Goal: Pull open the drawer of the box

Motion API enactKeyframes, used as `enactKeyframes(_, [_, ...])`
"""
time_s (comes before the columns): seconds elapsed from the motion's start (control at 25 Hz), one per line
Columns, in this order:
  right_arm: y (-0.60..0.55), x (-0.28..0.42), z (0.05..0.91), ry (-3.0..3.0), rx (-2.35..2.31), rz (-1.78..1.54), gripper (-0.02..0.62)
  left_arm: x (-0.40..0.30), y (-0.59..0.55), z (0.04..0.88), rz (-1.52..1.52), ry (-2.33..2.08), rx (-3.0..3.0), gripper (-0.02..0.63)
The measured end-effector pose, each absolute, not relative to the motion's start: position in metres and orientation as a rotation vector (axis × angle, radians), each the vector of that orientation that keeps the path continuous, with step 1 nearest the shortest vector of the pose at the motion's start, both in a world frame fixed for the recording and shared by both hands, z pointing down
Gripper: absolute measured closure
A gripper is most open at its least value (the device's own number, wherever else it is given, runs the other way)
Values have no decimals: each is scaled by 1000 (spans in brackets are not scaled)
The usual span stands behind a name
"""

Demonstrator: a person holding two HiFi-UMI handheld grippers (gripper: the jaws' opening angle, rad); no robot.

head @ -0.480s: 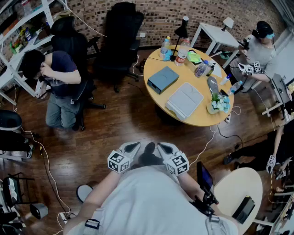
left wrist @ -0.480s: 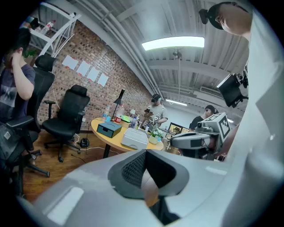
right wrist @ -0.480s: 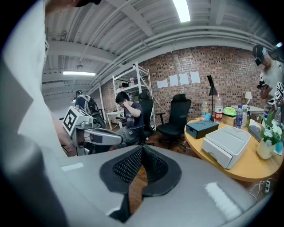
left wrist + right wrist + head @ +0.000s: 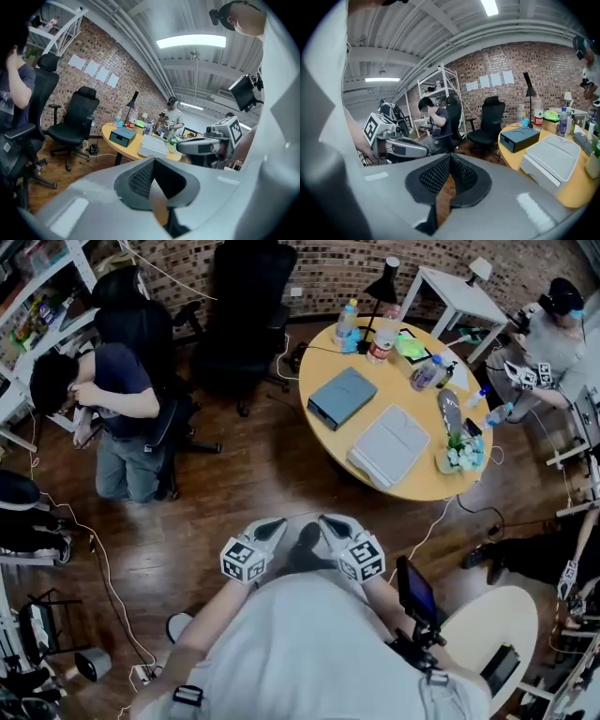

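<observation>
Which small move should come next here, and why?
Probably step toward the round yellow table. The dark blue-grey rectangular box lies on it, across the wooden floor, seemingly out of reach. The left gripper and right gripper hang far back from it, jaws together, holding nothing.

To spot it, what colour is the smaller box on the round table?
The box is dark blue-grey, clearest in the right gripper view.

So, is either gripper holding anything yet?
No. The left gripper and right gripper are both shut and empty, well short of the box.
</observation>
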State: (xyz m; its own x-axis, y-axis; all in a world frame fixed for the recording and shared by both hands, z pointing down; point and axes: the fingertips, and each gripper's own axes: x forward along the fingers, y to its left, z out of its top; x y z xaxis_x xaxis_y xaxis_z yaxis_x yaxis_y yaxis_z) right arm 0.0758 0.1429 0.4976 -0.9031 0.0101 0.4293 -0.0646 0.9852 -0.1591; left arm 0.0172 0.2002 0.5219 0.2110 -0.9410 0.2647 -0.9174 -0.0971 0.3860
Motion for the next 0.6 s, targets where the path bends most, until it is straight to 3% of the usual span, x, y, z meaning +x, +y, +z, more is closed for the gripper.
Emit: enactKeyframes(0.6, [31, -4, 483, -2722, 7, 276, 588, -56, 95, 513, 35, -1754, 1993, 600])
